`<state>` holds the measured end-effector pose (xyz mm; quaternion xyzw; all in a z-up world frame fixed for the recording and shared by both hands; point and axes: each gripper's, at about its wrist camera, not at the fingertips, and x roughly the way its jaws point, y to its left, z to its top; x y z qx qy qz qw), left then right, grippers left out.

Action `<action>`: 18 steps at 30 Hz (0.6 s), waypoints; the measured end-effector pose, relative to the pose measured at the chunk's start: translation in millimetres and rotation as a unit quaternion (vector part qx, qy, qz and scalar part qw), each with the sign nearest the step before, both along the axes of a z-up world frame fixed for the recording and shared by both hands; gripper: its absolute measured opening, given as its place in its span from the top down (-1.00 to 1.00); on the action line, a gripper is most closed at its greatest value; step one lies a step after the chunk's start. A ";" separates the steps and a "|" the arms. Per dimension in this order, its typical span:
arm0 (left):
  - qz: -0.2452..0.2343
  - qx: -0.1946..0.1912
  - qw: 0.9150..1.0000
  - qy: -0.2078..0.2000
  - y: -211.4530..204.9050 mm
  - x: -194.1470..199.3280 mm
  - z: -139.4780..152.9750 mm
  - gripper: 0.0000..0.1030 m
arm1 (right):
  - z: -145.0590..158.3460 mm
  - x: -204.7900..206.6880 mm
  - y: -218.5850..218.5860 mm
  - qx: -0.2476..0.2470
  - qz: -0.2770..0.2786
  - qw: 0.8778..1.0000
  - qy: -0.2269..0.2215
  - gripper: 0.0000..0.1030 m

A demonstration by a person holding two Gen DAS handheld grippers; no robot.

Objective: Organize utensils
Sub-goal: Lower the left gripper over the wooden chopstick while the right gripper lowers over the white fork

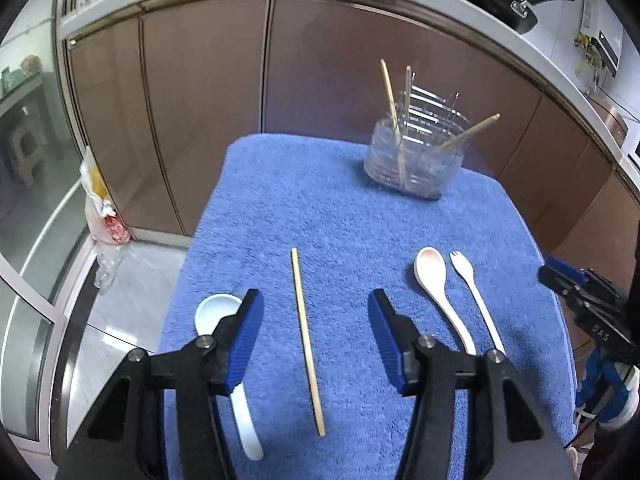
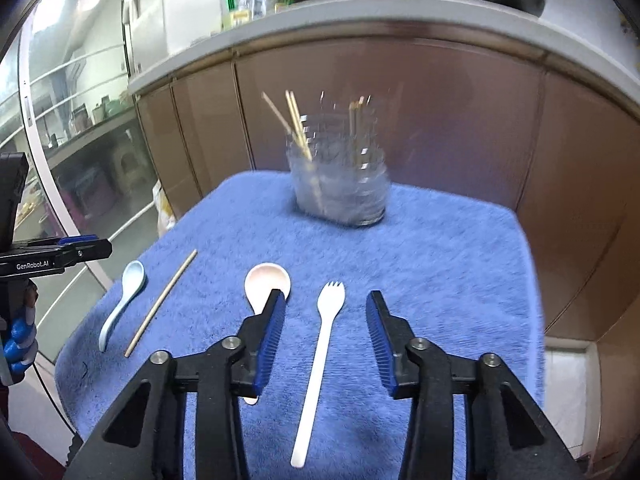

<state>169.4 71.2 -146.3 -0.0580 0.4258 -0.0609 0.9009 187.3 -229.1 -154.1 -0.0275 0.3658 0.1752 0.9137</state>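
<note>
Left wrist view: the left tool [image 1: 316, 308] hangs over a blue towel [image 1: 320, 200] spread on the bench, its blue-padded jaws standing wide and gripping nothing, with a single chopstick [image 1: 307, 340] lying between them on the cloth. A pale blue spoon [image 1: 216, 312] lies at the near left, partly hidden behind the left jaw. To the right of the chopstick lie a pinkish spoon [image 1: 436, 280] and a white fork [image 1: 472, 292], side by side, handles toward the camera. A clear holder [image 1: 412, 160] stands at the far right of the towel with several chopsticks leaning in it. The right tool [image 1: 576, 288] shows at the right edge, off the towel.

Right wrist view: the right tool [image 2: 326, 320] hovers above the fork [image 2: 320, 360], which lies between its jaws; the pads stand clear of it, moderately apart, and hold nothing. The pinkish spoon [image 2: 264, 280] lies just left, its handle hidden behind the left jaw. Farther left lie the chopstick [image 2: 160, 304] and the blue spoon [image 2: 124, 300]. The holder [image 2: 340, 184], blurred, stands at the far side. A gloved hand [image 2: 18, 340] carries the left tool [image 2: 92, 246] at the left edge.
</note>
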 end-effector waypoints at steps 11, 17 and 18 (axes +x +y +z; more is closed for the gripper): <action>-0.025 -0.017 0.995 0.096 -13.0 50.9 -40.9 0.25 | -35.6 55.4 23.9 0.005 0.054 0.995 0.082 0.47; -0.024 -0.007 0.991 0.129 -18.7 69.9 -59.7 0.25 | -64.2 84.5 17.8 -0.022 0.042 0.988 0.147 0.58; -0.025 -0.007 0.991 0.134 -18.7 72.8 -60.7 0.25 | -67.4 89.5 19.2 -0.026 0.046 0.986 0.159 0.58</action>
